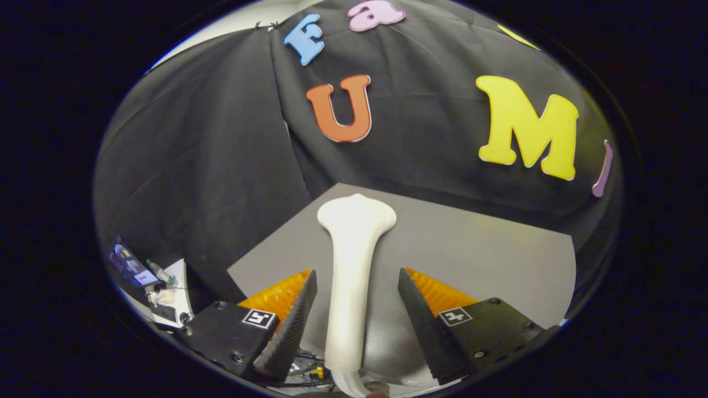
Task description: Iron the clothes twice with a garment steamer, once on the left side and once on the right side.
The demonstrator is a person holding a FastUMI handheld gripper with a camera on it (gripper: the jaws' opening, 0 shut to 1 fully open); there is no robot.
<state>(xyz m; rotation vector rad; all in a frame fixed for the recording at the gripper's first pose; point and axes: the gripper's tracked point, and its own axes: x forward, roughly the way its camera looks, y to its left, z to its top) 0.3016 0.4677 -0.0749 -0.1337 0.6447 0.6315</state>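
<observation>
A white garment steamer runs straight ahead between my fingers, its long handle in the gap and its wider head just beyond the fingertips, over the grey table top. A pale hose leaves the handle's near end, low between the finger bases. My gripper is open: both fingers flank the handle, with a visible gap on each side. I cannot tell whether the steamer rests on the table or hangs above it.
The grey table's far edge meets the black cloth wall just behind the steamer's head. Off the table's left side stands a white unit with a small lit screen and cables. Bare grey surface lies to the right of the steamer.
</observation>
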